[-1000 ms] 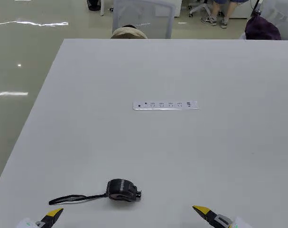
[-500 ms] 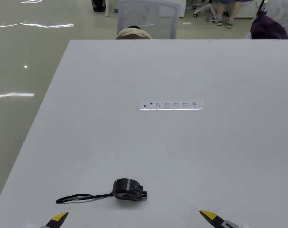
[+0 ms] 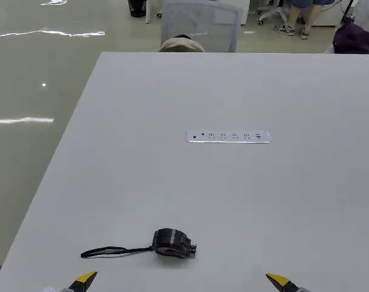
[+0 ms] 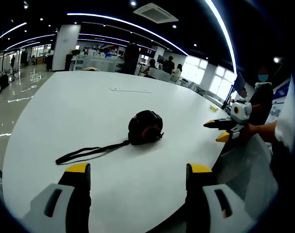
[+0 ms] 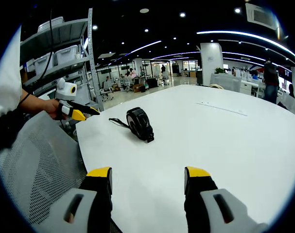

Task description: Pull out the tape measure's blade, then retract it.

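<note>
Head view: tape measure (image 3: pixel 172 243) on table (image 3: pixel 293 201), label prob. too small; L tool (image 4: pixel 139 168), R tool (image 5: pixel 148 171) wide.

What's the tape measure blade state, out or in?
In. The tape measure sits compact on the table, only its hook at the case.

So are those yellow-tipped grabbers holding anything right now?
No, nothing is held. The left gripper and right gripper are both open and empty, and the round black tape measure lies untouched on the white table ahead of them.
</note>
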